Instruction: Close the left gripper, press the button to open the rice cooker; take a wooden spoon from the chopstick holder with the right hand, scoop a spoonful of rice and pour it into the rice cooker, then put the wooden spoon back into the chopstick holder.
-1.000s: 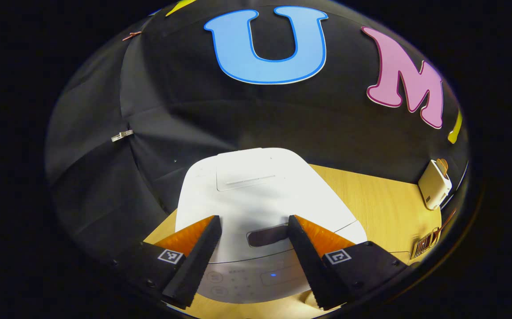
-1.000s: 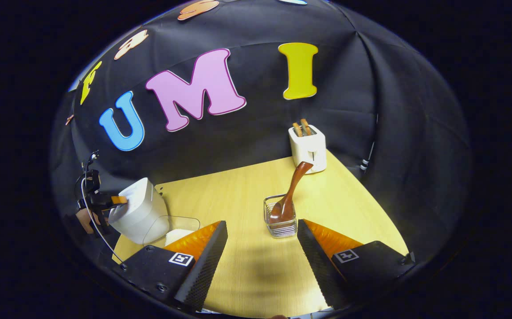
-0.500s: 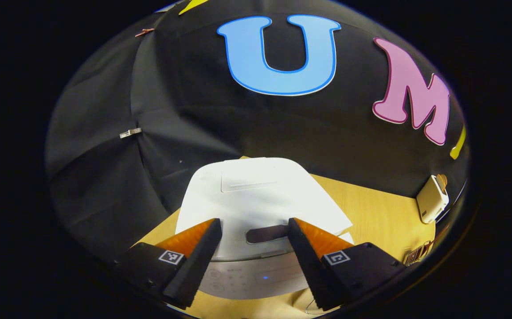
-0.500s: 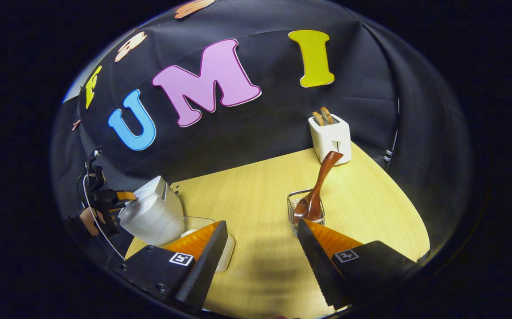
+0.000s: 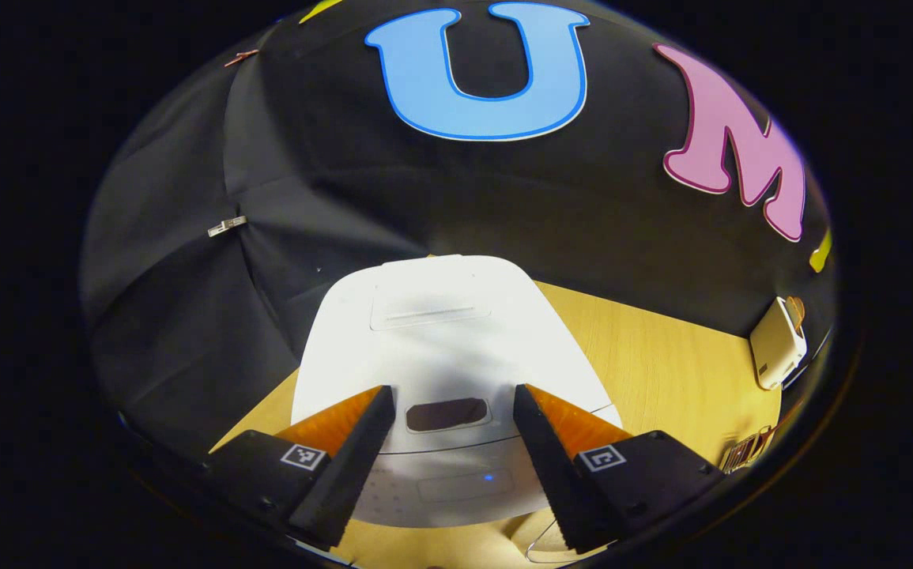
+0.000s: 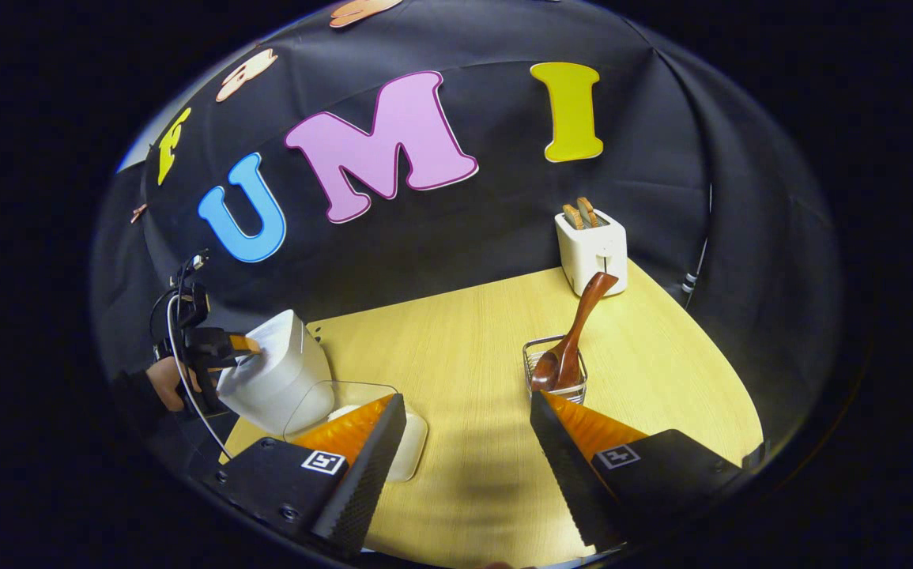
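Hovering my left gripper (image 5: 453,466) over the white rice cooker (image 5: 432,348), I see its fingers spread wide with nothing between them, framing the dark oval button (image 5: 448,414) at the front of the closed lid. From the right gripper view, farthest left, a hand (image 6: 164,382) holds that same gripper against the cooker's front at the table's (image 6: 464,348) left edge. Just right of the cooker lies a clear dish (image 6: 345,395) with something white in it, partly hidden behind one finger. My right gripper (image 6: 464,466) also stands open and empty above bare wood. Further right, the wire chopstick holder (image 6: 555,371) carries the wooden spoon (image 6: 575,332), bowl down, handle leaning up to the right. Behind it, near the cloth wall, stands a white toaster (image 6: 592,249) with two slices poking out
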Demonstrator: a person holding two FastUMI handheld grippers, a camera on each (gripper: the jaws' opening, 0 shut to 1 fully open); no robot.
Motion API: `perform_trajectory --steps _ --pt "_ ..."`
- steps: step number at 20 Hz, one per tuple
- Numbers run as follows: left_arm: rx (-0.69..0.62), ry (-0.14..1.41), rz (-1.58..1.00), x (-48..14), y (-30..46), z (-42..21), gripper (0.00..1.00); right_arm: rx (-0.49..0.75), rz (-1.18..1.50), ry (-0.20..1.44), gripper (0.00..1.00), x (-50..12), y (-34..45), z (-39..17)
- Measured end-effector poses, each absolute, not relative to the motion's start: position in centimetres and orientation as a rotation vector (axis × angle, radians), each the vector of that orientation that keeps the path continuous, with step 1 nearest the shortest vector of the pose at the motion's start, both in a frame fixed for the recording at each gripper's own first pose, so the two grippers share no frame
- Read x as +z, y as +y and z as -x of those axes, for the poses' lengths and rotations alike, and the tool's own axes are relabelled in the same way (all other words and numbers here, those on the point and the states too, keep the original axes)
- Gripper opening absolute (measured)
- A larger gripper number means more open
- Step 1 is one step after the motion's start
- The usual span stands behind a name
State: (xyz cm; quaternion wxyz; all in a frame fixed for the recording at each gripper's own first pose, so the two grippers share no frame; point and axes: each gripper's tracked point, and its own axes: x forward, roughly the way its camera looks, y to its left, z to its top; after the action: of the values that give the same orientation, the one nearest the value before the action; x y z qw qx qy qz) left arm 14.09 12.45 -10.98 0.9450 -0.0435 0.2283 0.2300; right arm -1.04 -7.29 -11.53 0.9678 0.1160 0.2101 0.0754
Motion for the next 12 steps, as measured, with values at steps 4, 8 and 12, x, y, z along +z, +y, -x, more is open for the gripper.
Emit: perform_trajectory --steps 4,8,12 --pt "0.420 0.387 0.035 -10.8 12.2 -14.5 1.00 0.170 -0.198 0.431 0.98 -11.9 -5.1 1.9" --pt "0.386 0.329 0.028 -9.3 13.1 -12.9 1.00 0.178 -0.189 0.396 0.98 -10.2 -2.8 1.4" --pt "0.351 0.192 0.020 -4.7 14.0 -11.0 0.97 0.197 -0.149 0.357 0.98 -8.1 -0.1 0.6"
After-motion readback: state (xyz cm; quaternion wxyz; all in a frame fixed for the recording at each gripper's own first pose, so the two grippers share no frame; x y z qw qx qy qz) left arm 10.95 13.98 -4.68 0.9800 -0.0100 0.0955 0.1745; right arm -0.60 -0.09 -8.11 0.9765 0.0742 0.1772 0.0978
